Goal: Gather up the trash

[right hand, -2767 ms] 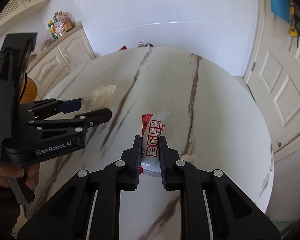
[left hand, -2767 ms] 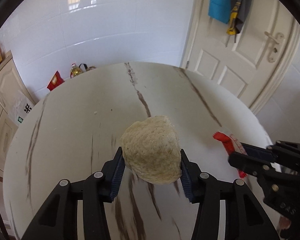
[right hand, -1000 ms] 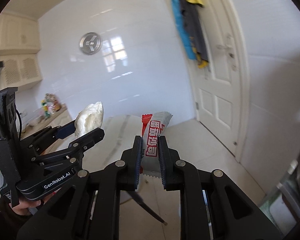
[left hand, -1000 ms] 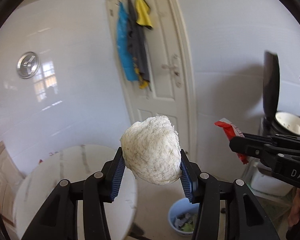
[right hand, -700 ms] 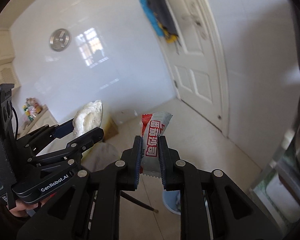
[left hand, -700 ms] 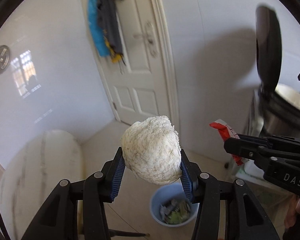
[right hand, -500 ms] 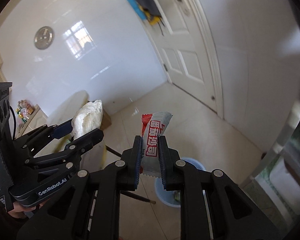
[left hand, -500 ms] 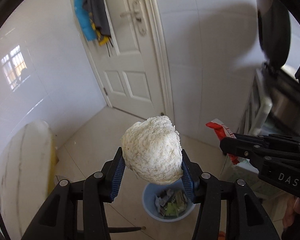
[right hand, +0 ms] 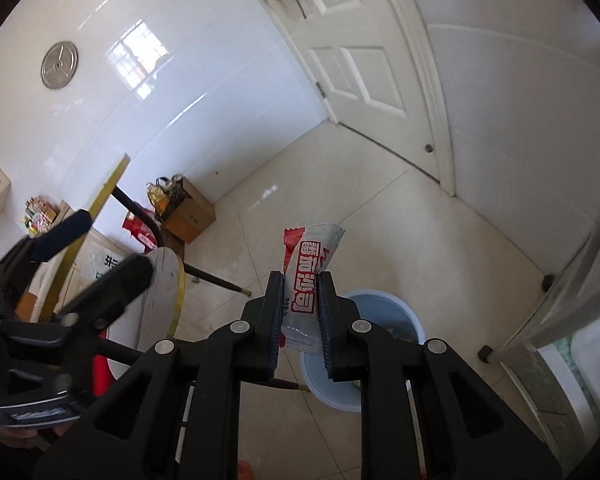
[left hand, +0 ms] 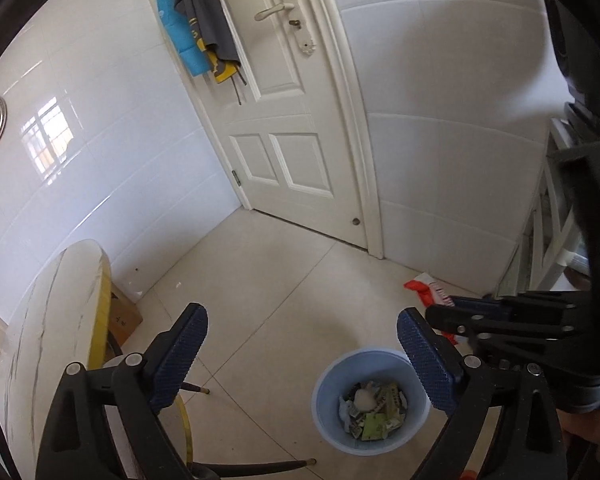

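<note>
A light blue trash bin (left hand: 370, 402) stands on the tiled floor, holding paper scraps and a white crumpled wad (left hand: 365, 400). My left gripper (left hand: 304, 354) is open and empty above the floor, up and to the left of the bin. My right gripper (right hand: 299, 316) is shut on a red and white snack wrapper (right hand: 306, 272) and holds it above the bin (right hand: 396, 316), which its fingers partly hide. The right gripper and wrapper (left hand: 424, 292) also show at the right of the left wrist view. The left gripper (right hand: 96, 246) shows open at the left of the right wrist view.
A round marble table (left hand: 48, 340) with dark legs stands at the left. A cardboard box (right hand: 190, 214) and bags sit by the tiled wall. A white door (left hand: 292, 120) with hanging clothes is behind. A white shelf frame (left hand: 556, 248) stands at the right.
Both grippers swung from the table down toward the bin. My left gripper has opened and the white wad it held now lies in the bin. The right gripper still holds the wrapper.
</note>
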Action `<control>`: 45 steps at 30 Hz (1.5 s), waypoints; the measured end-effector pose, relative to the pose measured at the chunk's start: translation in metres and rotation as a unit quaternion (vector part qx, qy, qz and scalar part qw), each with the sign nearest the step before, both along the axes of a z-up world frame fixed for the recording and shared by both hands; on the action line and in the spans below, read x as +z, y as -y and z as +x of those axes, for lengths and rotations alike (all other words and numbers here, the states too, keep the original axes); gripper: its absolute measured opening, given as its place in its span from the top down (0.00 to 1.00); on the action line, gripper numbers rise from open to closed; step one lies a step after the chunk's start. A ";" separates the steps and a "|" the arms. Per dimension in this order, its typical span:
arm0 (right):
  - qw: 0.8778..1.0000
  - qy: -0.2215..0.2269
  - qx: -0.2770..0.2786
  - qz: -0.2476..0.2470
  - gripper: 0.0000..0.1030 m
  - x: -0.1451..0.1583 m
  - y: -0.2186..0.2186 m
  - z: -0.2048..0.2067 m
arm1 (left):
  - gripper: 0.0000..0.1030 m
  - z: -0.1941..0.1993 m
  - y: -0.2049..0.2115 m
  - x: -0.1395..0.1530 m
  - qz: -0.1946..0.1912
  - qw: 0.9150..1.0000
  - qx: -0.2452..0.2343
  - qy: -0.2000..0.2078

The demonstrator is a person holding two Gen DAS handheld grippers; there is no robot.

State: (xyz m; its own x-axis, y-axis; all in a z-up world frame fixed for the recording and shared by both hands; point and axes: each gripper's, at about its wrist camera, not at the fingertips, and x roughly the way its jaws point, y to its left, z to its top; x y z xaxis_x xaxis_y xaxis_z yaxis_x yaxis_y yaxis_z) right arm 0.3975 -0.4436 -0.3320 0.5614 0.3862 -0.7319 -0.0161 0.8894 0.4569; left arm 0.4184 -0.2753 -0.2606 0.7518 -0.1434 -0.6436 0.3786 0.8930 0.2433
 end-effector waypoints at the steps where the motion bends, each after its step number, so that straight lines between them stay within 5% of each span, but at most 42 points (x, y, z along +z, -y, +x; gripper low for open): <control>1: 1.000 -0.002 0.002 -0.002 0.80 -0.001 -0.002 0.001 | 0.09 -0.001 -0.001 0.001 -0.001 1.000 0.001 0.002; 4: 1.000 -0.003 0.000 -0.008 0.70 0.000 -0.006 0.006 | 0.08 -0.006 -0.008 0.009 -0.007 1.000 0.006 0.010; 6: 1.000 0.000 -0.005 -0.013 0.44 0.009 -0.009 0.004 | 0.05 -0.012 -0.019 0.018 -0.012 1.000 0.009 0.017; 13: 0.999 0.032 -0.007 -0.021 0.39 0.056 -0.024 -0.016 | 0.01 -0.064 -0.066 0.061 -0.046 0.998 0.017 0.049; 19: 0.996 0.060 -0.020 -0.066 0.02 0.121 -0.053 -0.057 | 0.01 -0.129 -0.120 0.096 -0.069 0.995 0.019 0.068; 36: 0.970 0.190 -0.033 -0.147 0.00 0.281 -0.182 -0.227 | 0.01 -0.378 -0.285 0.167 -0.146 0.979 0.039 0.134; 45: 0.951 0.246 -0.024 -0.186 0.00 0.323 -0.242 -0.279 | 0.01 -0.486 -0.355 0.185 -0.160 0.963 0.099 0.191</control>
